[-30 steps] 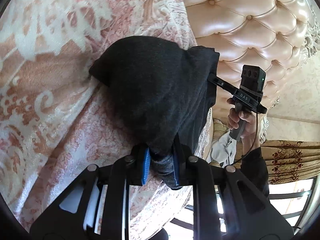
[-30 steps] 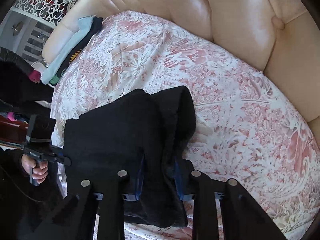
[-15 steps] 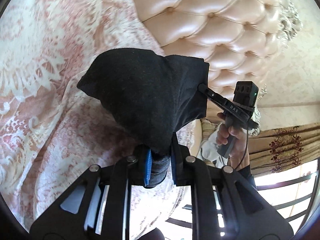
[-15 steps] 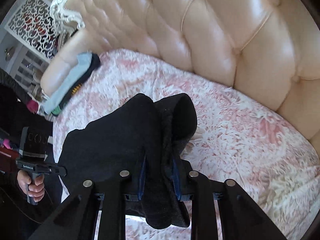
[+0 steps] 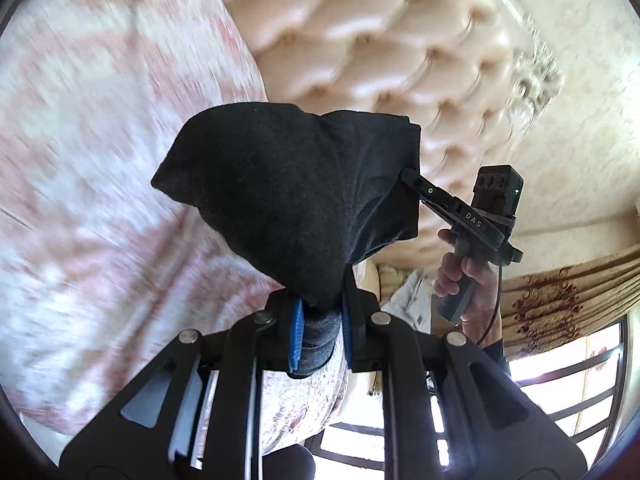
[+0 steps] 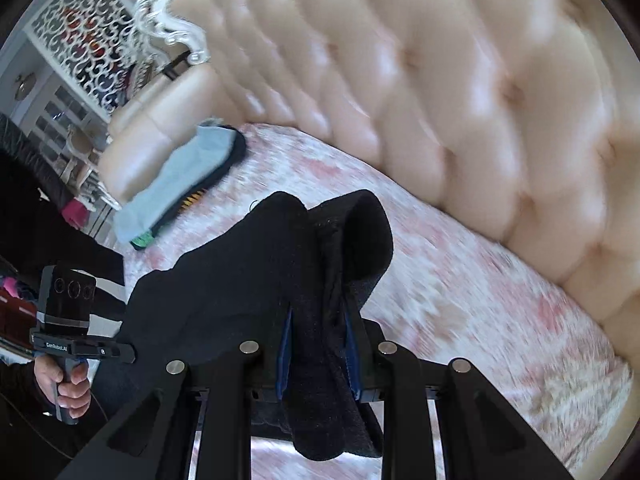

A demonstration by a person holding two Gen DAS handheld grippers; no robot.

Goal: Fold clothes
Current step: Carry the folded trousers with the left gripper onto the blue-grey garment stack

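Note:
A black garment (image 5: 296, 200) hangs stretched between both grippers, lifted off the sofa seat. My left gripper (image 5: 320, 320) is shut on one bunched end of it. My right gripper (image 6: 316, 344) is shut on the other end, with cloth (image 6: 248, 288) draped over its fingers and a tail hanging below. In the left wrist view the right gripper (image 5: 408, 178) shows at the garment's far edge, held in a hand. In the right wrist view the left gripper (image 6: 128, 354) shows at the lower left, held in a hand.
A pink floral cover (image 6: 460, 296) lies on the seat of a tufted cream sofa (image 6: 460, 80). Folded light blue and dark clothes (image 6: 180, 184) lie by the sofa arm. A curtain (image 5: 560, 300) and a barred window (image 5: 560, 380) are on the right.
Both grippers have risen and tilted up with the garment. The sofa back now fills more of each view, and the seat cover has dropped lower.

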